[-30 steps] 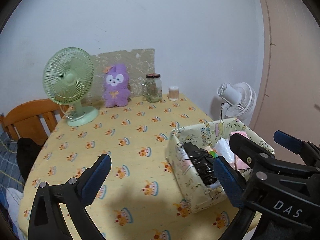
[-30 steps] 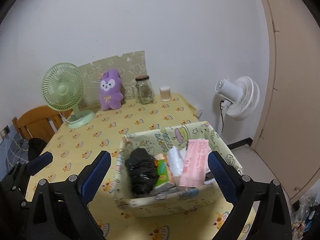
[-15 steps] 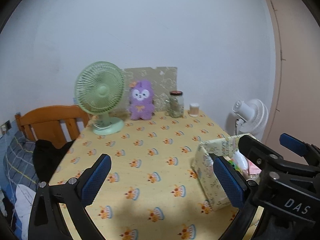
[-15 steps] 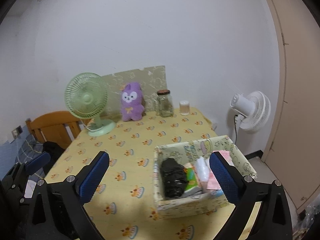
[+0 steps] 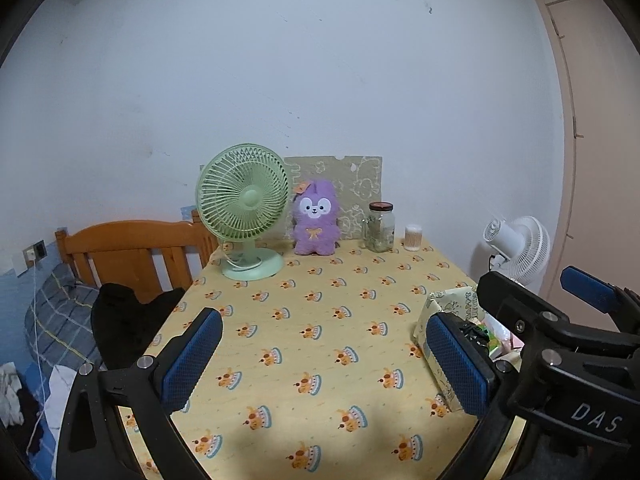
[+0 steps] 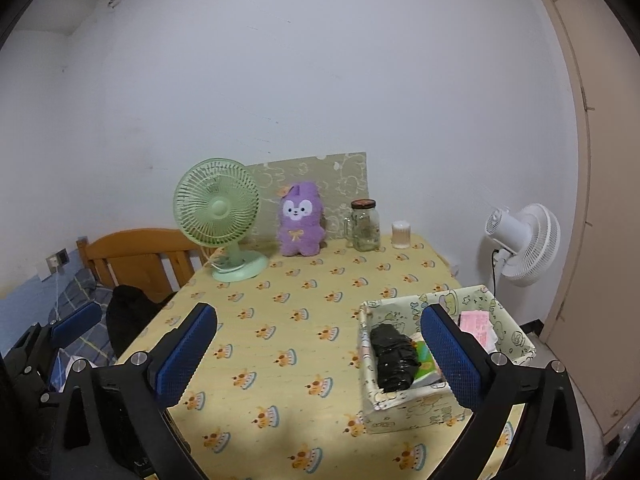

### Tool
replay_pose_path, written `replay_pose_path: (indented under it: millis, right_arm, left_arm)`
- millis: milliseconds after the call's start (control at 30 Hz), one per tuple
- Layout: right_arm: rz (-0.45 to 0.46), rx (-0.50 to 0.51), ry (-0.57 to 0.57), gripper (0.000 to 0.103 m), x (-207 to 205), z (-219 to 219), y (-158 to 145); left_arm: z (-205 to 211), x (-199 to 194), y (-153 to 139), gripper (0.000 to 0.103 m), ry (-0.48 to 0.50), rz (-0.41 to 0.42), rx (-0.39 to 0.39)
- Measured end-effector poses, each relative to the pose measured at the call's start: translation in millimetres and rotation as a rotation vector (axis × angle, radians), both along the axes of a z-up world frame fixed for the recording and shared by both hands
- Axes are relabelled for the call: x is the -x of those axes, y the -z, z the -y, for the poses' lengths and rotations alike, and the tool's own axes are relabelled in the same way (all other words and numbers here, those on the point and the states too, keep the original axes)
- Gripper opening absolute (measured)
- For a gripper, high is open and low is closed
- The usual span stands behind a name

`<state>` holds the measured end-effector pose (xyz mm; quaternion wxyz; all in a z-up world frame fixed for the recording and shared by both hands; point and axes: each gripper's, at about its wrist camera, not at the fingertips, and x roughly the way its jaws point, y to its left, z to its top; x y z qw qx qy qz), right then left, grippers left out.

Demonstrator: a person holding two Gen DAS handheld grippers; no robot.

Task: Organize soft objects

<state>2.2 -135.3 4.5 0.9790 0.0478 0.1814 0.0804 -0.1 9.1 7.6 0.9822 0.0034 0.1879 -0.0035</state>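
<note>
Both the left gripper and the right gripper are held wide open and empty above the table. The soft packs are seen inside the patterned basket, lower right of frame.

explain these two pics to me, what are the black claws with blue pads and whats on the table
Those claws are two hand-held grippers, one in each of a person's hands, each with a fisheye camera looking along its fingers. One picture comes from the left gripper, the other from the right gripper. Both are open and hold nothing. On the yellow tablecloth stand a green fan, a purple plush toy, a glass jar and a fabric storage box holding a black bundle and some packets.
</note>
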Motion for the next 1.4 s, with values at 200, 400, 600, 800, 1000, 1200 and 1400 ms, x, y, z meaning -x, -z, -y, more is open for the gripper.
replay_pose_path:
  millis: [200, 400, 600, 800, 1000, 1200, 1400]
  right_arm:
    - [0.022, -0.003, -0.008, 0.103, 8.6, -4.8, -2.8]
    - [0.028, 0.007, -0.008, 0.103, 12.3, -7.6, -2.3]
    - [0.035, 0.006, -0.008, 0.103, 15.1, -6.7, -1.2]
    - [0.037, 0.007, -0.009, 0.103, 15.2, -6.6, -1.2]
    - [0.035, 0.009, -0.011, 0.103, 15.5, -4.4, 0.4]
    - [0.033, 0.014, -0.006, 0.103, 14.3, -4.2, 2.4]
    - [0.02, 0.015, 0.003, 0.103, 11.6, -3.2, 6.2]
  left_arm:
    - [-6.0, 7.9, -1.2, 0.103, -0.011, 0.01, 0.01]
    - [-8.2, 10.7, 0.6, 0.103, -0.014, 0.002, 0.02]
    - [-7.6, 11.8, -0.1, 0.103, -0.021, 0.002, 0.016]
    - [-7.0, 11.9, 0.4, 0.103, -0.017, 0.003, 0.019]
    - [-5.2, 12.6, 0.8, 0.103, -0.02, 0.002, 0.017]
    - [-5.3, 10.3, 2.2, 0.103, -0.017, -0.005, 0.026]
    - [-4.5, 6.4, 5.7, 0.103, -0.013, -0.018, 0.027]
